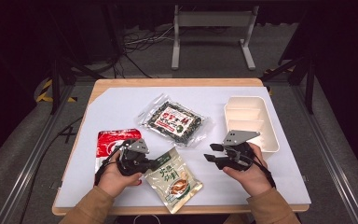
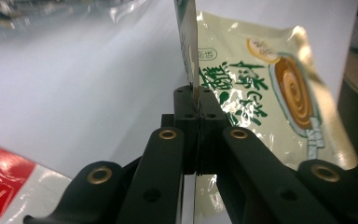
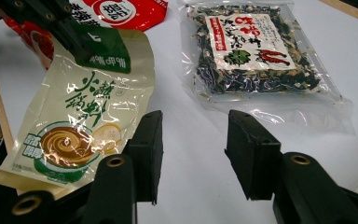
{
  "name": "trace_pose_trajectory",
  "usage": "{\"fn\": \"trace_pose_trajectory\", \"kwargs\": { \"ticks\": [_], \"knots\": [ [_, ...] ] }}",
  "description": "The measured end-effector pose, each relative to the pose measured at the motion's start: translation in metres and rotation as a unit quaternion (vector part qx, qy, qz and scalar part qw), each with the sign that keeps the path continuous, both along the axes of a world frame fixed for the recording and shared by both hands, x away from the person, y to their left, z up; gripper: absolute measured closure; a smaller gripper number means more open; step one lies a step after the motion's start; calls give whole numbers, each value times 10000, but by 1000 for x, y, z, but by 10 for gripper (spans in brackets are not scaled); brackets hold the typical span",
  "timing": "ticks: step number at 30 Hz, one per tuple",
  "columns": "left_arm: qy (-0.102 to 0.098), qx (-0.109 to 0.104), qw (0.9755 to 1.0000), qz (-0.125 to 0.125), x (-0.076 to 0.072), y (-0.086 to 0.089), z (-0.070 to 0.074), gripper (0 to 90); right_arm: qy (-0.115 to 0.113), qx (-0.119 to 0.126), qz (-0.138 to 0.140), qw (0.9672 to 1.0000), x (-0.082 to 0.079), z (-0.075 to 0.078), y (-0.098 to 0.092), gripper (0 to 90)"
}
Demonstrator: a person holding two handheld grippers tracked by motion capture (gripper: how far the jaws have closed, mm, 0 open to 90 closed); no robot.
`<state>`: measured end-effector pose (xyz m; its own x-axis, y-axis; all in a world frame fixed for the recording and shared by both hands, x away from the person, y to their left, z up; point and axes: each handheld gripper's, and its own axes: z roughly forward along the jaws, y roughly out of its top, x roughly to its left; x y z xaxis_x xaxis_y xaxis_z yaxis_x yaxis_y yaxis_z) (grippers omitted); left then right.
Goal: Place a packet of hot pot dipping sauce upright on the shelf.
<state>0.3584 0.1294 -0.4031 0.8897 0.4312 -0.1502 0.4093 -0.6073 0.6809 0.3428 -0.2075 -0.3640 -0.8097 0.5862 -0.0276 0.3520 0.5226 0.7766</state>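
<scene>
One cream packet (image 1: pixel 174 180) is clamped by the left gripper (image 2: pixel 196 100); right gripper (image 3: pixel 193 144) stands apart; white tray (image 1: pixel 270 135) holds nothing yet.

A laboratory-style recording station rather than a home or shop. A wooden worktop (image 1: pixel 177 83) covered by a white sheet (image 1: pixel 121 107) stands on grey carpeted floor (image 1: pixel 23 140) amid dark, unlit surroundings. Loose black cables (image 1: pixel 135 42) trail across the floor behind it, near the feet of a light metal stand (image 1: pixel 212 28). Dark frame legs (image 1: pixel 56 79) flank the worktop, and yellow-and-black hazard tape (image 1: pixel 44 91) marks the floor at the left. Metal rails (image 1: pixel 32 158) run along both sides. A person seated at the near edge holds an instrumented gripper (image 1: pixel 212 153) in each hand, with packaged food samples laid out as test items.
</scene>
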Motion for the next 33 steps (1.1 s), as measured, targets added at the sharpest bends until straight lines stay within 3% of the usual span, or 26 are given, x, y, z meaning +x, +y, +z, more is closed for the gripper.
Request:
{"fn": "trace_pose_trajectory", "kwargs": {
  "ticks": [6, 15, 24, 33],
  "knots": [
    [-248, -373, 9990, -65, -8, 6, 21, 895, -42, 67, 74, 9999, -2, 4, 2, 572],
    [-485, -686, 9963, -198, -16, 18, 42, 896, 53, 195, 279, 9994, -7, 10, 8, 545],
    [-765, -791, 9934, -312, -26, 21, 61, 896, 137, 325, 541, 9979, -9, 15, 15, 544],
    [-968, -799, 9914, -366, -35, 21, 72, 896, 141, 275, 840, 9960, -9, 24, 25, 574]
  ]
}}
